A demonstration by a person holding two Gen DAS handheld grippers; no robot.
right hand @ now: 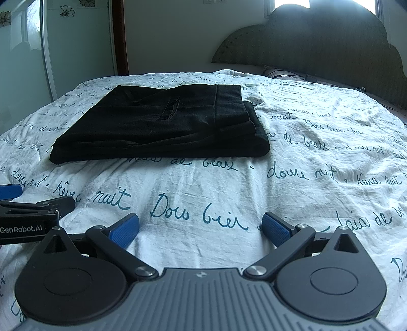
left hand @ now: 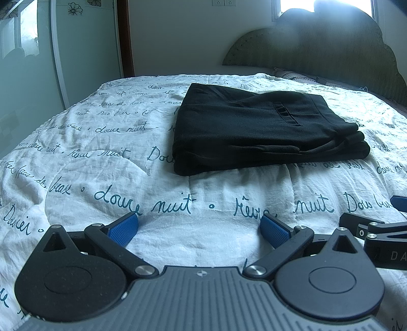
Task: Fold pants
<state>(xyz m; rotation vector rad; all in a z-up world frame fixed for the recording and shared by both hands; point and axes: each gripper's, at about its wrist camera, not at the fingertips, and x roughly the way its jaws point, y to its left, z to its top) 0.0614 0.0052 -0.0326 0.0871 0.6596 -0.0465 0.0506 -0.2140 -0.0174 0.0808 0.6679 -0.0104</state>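
While both claws sit low over the near end of the bed, the black pants (left hand: 264,129) lie folded into a compact, roughly rectangular stack on the white quilt (left hand: 76,157), well ahead of either tool and touched by neither; a welt pocket slit shows on the top layer; several folded edges are stacked along the stack's right side in the left wrist view.

Left gripper (left hand: 199,228): blue-padded fingers spread wide; nothing between them but bare quilt; its side also shows at the left edge of the right wrist view, bearing a "GenRobot.AI" label.

Right gripper (right hand: 201,228): blue-padded fingers likewise spread wide; holding nothing; positioned just beside the left gripper.

Pants, position: ahead and slightly right of centre in the left wrist view; ahead and left of centre in the right wrist view (right hand: 162,124); hence roughly between the two lines of sight, towards the middle of the bed.

Quilt: white, wrinkled, printed with teal cursive script ("douce nuit" legible); covers the bed to its far end.

Headboard (right hand: 318,48): dark, scalloped outline; at far right behind the bedding.

Window (right hand: 292,3): bright, above the headboard.

Wardrobe door (left hand: 84,38): pale, glossy, flower decals near the top; at far left.
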